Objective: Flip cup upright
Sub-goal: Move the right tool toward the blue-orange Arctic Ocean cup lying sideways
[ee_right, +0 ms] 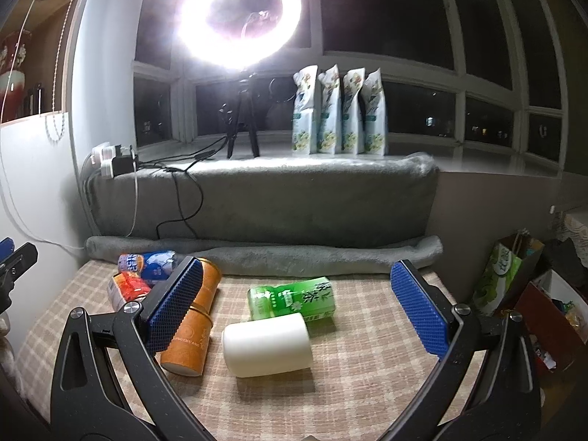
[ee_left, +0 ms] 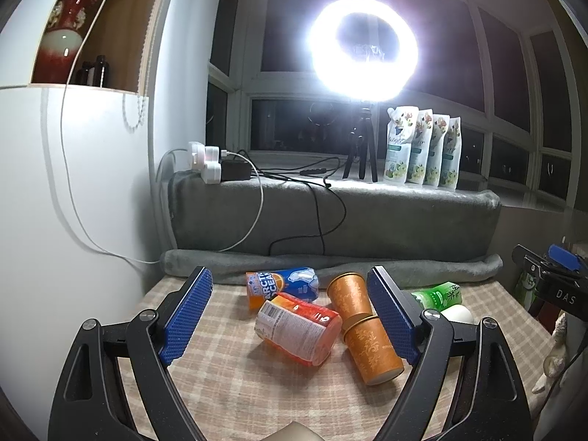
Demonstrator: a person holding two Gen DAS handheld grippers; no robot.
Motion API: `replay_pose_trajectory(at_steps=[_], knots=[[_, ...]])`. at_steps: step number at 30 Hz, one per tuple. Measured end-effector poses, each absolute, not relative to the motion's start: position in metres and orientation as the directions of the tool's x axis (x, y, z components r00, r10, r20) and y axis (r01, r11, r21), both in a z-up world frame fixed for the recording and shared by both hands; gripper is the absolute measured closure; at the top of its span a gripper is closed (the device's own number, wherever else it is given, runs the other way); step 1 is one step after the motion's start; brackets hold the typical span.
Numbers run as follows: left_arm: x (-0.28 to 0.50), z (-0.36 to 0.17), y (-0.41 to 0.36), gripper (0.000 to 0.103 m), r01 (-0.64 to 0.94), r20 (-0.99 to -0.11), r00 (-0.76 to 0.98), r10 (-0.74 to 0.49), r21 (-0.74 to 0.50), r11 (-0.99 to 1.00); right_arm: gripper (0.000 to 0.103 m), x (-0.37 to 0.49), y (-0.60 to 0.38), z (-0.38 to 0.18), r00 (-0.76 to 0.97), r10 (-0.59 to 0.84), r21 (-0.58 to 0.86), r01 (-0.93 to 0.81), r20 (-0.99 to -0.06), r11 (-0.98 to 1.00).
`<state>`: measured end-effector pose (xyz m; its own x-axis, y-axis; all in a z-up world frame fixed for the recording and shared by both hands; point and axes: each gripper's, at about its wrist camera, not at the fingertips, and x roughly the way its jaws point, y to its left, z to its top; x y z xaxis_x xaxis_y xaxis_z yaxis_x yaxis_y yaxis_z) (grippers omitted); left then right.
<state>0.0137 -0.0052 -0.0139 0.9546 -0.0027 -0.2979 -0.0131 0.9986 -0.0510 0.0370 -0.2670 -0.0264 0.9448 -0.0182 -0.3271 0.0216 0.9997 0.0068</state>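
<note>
Cup (ee_right: 266, 345), white and plain, is lying on its side on the checked cloth of the desk (ee_right: 349, 386), just in front of a green tea carton (ee_right: 292, 299) that it looks to be touching. It is sitting between the fingers of the right tool (ee_right: 297, 310), which is hanging wide open above it and gripping nothing. The left tool (ee_left: 290, 314) is also spread wide and empty, hovering over two orange paper cups (ee_left: 362, 325) lying mouth to mouth, an orange-red can (ee_left: 297, 330) and a blue can (ee_left: 283, 286) (all toppled too, so which cup is meant is a guess; the white one is best lined up).

Step in hand looks like the approach to grasp. Doing it well probably means lowering the right tool so the pads are straddling the cup's round wall near the middle, closing gently since it may be thin and squashable, then rolling the wrist until the base is pointing down. Which end is the mouth cannot be told. Lifting slightly before turning should keep it from dragging the carton.

Desk surface is soft beige plaid fabric, so an upright cup could be wobbling. Behind it a grey blanket (ee_right: 264, 198) is covering a window ledge with a ring light (ee_right: 239, 14) on a tripod, four refill pouches (ee_right: 340, 110) and a power strip (ee_right: 114, 160); windows are dark.
</note>
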Motion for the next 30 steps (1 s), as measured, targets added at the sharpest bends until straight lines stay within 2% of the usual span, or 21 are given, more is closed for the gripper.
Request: replay_pose_trajectory(at_steps=[16, 23, 30], knots=[[0.027, -0.046, 0.033, 0.017, -0.080, -0.417, 0.907, 0.052, -0.048, 0.996, 0.000, 0.121, -0.241, -0.048, 0.806, 0.220, 0.104, -0.196, -0.549, 0.975], [0.029, -0.059, 0.052, 0.017, -0.109, -0.455, 0.887, 0.079, -0.040, 0.993, 0.000, 0.165, -0.192, -0.036, 0.758, 0.279, -0.068, -0.390, -0.590, 0.918], [0.028, -0.078, 0.067, 0.017, -0.109, -0.529, 0.847, 0.058, -0.066, 0.992, 0.003, 0.208, -0.125, -0.040, 0.677, 0.308, -0.246, -0.592, -0.669, 0.768]])
